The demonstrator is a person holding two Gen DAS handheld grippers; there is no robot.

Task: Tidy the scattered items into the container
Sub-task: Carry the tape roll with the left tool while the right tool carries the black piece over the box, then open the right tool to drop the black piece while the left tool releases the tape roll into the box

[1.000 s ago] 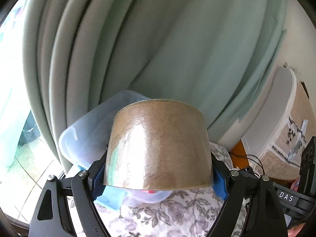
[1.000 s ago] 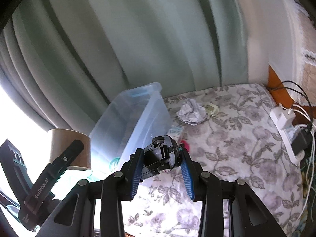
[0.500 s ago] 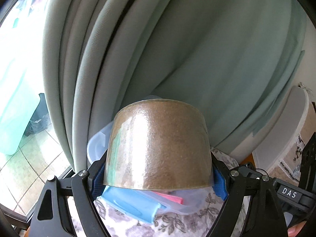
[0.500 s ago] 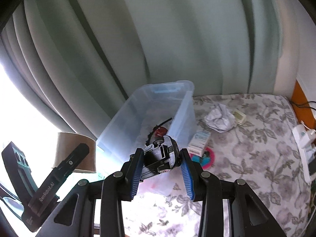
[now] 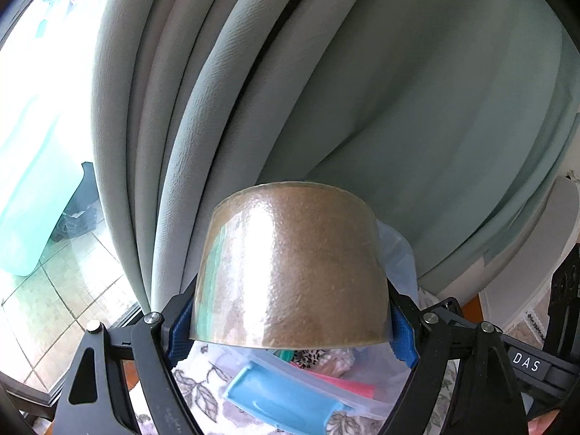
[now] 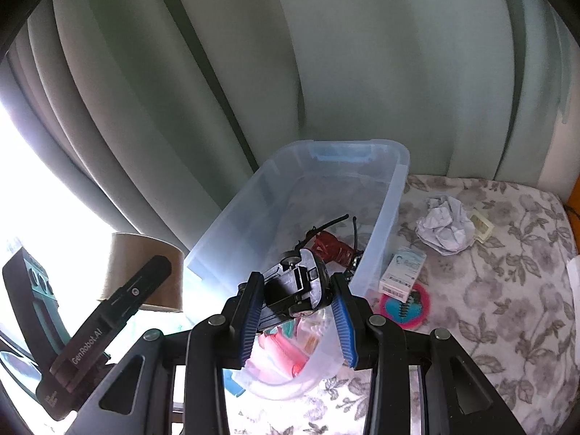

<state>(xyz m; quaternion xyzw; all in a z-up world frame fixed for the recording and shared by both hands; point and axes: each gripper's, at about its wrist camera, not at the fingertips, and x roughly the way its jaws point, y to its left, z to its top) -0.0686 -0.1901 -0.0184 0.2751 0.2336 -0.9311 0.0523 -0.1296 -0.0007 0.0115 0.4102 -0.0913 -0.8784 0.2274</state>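
Observation:
My left gripper (image 5: 290, 330) is shut on a wide roll of brown packing tape (image 5: 290, 272), which fills the lower middle of the left wrist view. Under it lies the near end of the clear plastic bin (image 5: 362, 407) with its blue handle (image 5: 282, 404). My right gripper (image 6: 295, 311) is shut on a black and silver toy car (image 6: 297, 286), tilted, above the near end of the clear bin (image 6: 395, 181). A red toy (image 6: 331, 248) with black cords and pink items lie inside. The tape roll (image 6: 145, 272) and left gripper (image 6: 105, 330) hang left of the bin.
On the floral cloth (image 6: 507, 308) right of the bin lie a small white box (image 6: 402, 275), a pink and blue round notebook (image 6: 407, 306), crumpled paper (image 6: 446, 230) and a cream tag (image 6: 482, 226). Grey-green curtains (image 6: 326, 72) hang close behind. A bright window (image 5: 40, 145) is at the left.
Both grippers have moved toward the bin with their loads. In the right wrist view the bin has slid under the toy car; in the left wrist view its blue handle has come closer below the tape.

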